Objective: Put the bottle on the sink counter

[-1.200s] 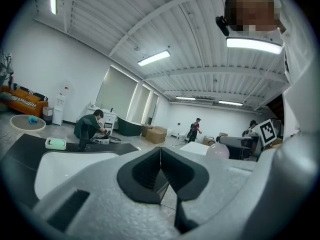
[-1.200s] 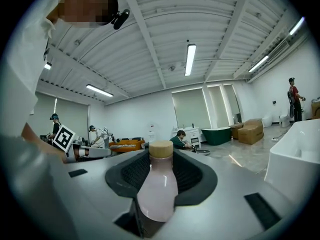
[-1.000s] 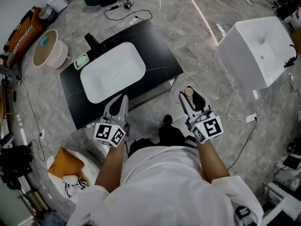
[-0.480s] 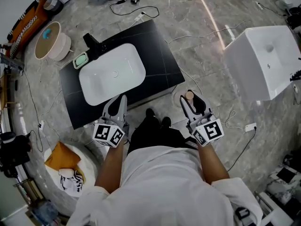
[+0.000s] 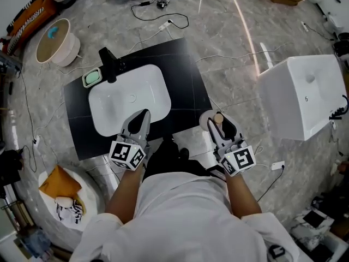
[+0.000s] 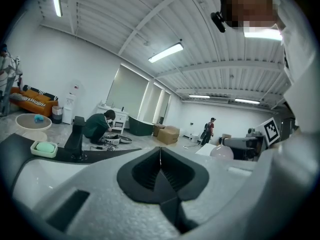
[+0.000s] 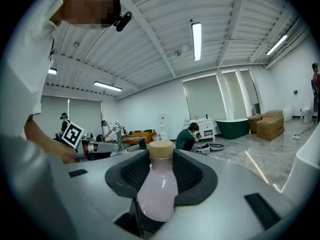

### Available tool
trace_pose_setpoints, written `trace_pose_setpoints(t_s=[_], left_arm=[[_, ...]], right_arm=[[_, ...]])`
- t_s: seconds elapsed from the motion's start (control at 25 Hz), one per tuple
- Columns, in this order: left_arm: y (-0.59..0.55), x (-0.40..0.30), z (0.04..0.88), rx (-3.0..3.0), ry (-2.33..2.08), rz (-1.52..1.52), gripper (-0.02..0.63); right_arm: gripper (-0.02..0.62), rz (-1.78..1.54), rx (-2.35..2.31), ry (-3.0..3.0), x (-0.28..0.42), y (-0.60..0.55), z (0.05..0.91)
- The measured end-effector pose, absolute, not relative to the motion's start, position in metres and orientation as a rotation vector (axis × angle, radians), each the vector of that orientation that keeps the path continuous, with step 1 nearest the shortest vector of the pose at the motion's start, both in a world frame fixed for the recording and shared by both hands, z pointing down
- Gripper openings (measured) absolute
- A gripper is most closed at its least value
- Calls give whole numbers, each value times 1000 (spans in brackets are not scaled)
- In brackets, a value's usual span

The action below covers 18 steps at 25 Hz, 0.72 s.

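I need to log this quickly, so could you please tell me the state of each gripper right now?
Left gripper: closed, holding nothing.
Right gripper: closed on the pink bottle.

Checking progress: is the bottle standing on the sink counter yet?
No, the bottle is clamped in the right hand-held gripper, held in the air beside the counter.

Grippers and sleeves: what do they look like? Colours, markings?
Left gripper and right gripper: light grey bodies, black ribbed jaw pads. Each carries a white cube with black square markers. White short sleeves; no cables on them visible.
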<state>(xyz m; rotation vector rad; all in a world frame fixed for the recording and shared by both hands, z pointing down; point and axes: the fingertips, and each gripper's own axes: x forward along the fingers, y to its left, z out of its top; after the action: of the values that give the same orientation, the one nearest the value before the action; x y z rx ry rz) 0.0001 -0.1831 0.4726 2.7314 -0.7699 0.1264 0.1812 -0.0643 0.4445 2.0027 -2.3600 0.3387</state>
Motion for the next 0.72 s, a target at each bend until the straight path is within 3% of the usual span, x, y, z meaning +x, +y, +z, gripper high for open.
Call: trace_pose_setpoints(t_s=[0.72], left_arm=[[-278,33,499,2654,-836,125,17]], right_arm=[[144,287,1796,-2474,201,-229,440]])
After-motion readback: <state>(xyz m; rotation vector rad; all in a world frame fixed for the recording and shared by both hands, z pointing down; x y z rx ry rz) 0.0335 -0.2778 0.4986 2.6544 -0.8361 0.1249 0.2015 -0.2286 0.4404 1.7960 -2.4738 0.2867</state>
